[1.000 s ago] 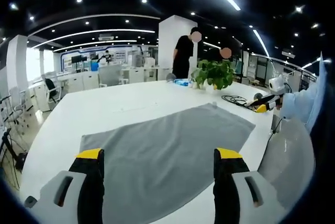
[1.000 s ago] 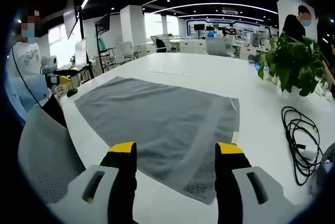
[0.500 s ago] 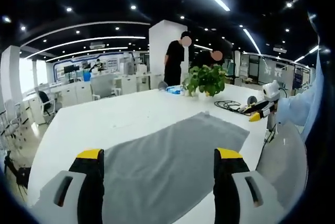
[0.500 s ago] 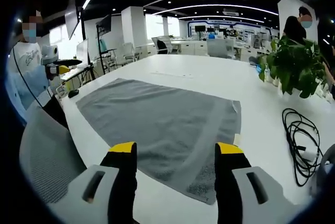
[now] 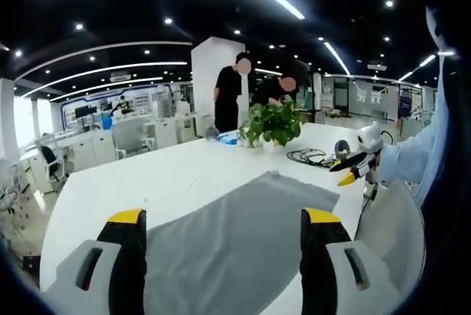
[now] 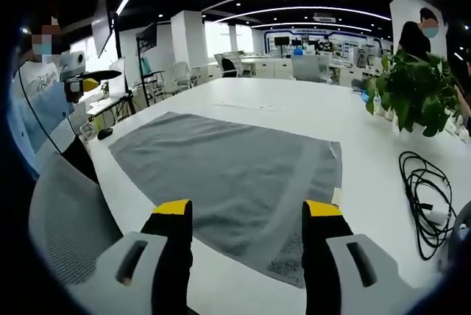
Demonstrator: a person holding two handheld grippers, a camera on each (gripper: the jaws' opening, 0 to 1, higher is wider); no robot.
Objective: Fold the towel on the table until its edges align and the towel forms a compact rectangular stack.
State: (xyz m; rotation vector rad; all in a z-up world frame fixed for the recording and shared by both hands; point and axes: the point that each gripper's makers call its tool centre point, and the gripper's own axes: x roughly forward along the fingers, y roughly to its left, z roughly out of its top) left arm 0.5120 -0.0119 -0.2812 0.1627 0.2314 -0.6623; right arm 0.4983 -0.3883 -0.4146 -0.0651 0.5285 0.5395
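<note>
**Grey towel spread flat, both tools held apart above it**

The white worktop (image 6: 294,101) runs long across the room. The grey towel (image 6: 228,171) lies spread out in a single flat layer along the worktop's near edge, one short end near the corner by the mesh chair back (image 6: 62,219).

A potted plant (image 6: 412,90) stands toward the worktop's far edge; its pot is hidden behind the leaves, so what fills it cannot be told. A coil of black cable (image 6: 423,190) lies on the worktop beside the towel's end, apart from it.

The left tool (image 5: 224,219) hovers over the towel with its jaws wide apart, gripping nothing. The right tool (image 6: 246,208) is likewise spread wide and empty above the towel's near edge.
</note>
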